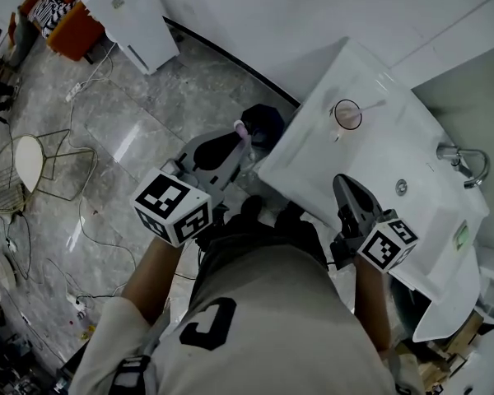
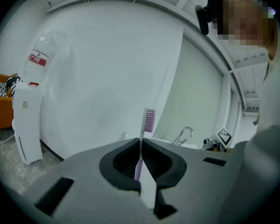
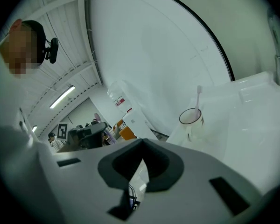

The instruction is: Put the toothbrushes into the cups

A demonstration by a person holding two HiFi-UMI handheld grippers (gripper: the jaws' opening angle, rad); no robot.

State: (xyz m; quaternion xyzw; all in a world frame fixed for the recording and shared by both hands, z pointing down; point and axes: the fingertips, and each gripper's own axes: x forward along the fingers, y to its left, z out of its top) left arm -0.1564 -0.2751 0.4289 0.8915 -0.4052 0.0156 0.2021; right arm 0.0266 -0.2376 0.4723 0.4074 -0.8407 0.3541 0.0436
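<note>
A pale toothbrush point(image 1: 370, 104) stands in the clear cup point(image 1: 347, 115) on the white counter point(image 1: 370, 151). The left tool point(image 2: 141, 146) clenches a purple-bristled toothbrush point(image 2: 150, 120) (yet to go in); the right tool point(image 3: 142, 146) is clenched, empty.

**Item count, all views**

Toothbrushes: 2. One purple toothbrush point(image 2: 149, 120), one pale toothbrush point(image 3: 198, 97).
Cups: 1. The clear cup point(image 1: 347, 114).
Grippers: 2. The left gripper point(image 2: 141, 146) and the right gripper point(image 3: 143, 143), with 2 fingers point(image 2: 123, 161) each.
Marker cubes: 2. The left cube point(image 1: 173, 206) and the right cube point(image 1: 389, 243).
Sink point(image 1: 395, 142): 1, with 1 faucet point(image 1: 465, 161) and 1 drain point(image 1: 401, 188).
Water dispenser point(image 2: 27, 120): 1, with 1 bottle point(image 2: 42, 59) on top.
Wire-frame chair point(image 1: 29, 167): 1.
</note>
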